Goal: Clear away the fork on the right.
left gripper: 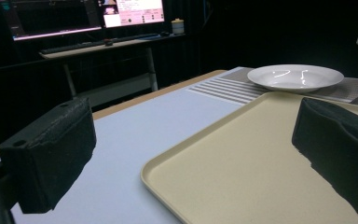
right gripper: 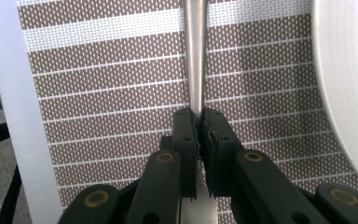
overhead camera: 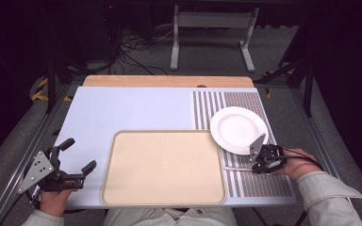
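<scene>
No legible writing from here; the monitor text [left gripper: 133,10] is too blurred. Beige tray [overhead camera: 162,167] sits empty at the desk's [overhead camera: 122,113] near edge, white plate [overhead camera: 238,129] empty on the striped mat [overhead camera: 259,181]. My right gripper [right gripper: 199,116] fingers pinch a metal utensil handle [right gripper: 195,56] over the mat, beside the plate. Left gripper [overhead camera: 78,160] fingers spread wide, left of the tray.

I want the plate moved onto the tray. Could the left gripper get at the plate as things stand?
Probably yes: the left gripper is open and empty, and only the flat tray lies before the plate, though it's a far reach.
</scene>
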`<action>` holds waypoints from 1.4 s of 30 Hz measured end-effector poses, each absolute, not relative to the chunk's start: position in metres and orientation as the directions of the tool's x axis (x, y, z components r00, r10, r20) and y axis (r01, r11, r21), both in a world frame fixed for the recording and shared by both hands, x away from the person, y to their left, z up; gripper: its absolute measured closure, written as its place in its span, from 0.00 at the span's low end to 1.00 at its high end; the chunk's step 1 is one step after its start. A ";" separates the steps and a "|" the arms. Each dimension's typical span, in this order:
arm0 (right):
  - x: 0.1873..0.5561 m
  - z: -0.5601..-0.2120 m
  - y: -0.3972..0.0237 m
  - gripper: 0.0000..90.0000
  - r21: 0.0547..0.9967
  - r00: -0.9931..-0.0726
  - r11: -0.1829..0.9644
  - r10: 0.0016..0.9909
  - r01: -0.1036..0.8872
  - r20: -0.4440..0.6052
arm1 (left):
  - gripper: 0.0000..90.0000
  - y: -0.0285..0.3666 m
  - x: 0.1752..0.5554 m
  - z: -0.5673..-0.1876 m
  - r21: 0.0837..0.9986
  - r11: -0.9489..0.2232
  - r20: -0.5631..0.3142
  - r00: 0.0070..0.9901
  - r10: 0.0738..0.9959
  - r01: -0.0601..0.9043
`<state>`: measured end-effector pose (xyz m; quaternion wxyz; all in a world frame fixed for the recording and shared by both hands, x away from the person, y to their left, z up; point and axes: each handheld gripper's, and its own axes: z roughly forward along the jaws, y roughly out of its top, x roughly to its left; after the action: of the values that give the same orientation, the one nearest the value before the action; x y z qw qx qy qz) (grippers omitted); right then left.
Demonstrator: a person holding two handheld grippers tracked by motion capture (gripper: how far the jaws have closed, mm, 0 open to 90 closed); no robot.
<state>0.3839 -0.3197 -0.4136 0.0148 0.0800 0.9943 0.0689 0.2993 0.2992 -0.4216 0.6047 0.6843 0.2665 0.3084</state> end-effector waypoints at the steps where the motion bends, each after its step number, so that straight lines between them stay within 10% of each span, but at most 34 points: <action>1: 0.384 -0.414 -0.319 0.95 0.139 -0.988 0.979 0.153 0.149 -0.020 | 0.00 0.299 0.299 -0.422 0.992 -0.127 0.100 0.668 0.737 -0.008; 42: 0.383 -0.342 -0.306 0.96 0.302 -0.982 0.953 0.091 0.037 -0.165 | 0.01 0.300 0.301 -0.422 0.993 -0.119 0.091 0.673 0.734 -0.003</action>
<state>0.3832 -0.3058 -0.3420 0.0887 0.0325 0.9841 0.1504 0.3007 0.3002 -0.4218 0.6073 0.6837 0.2673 0.3037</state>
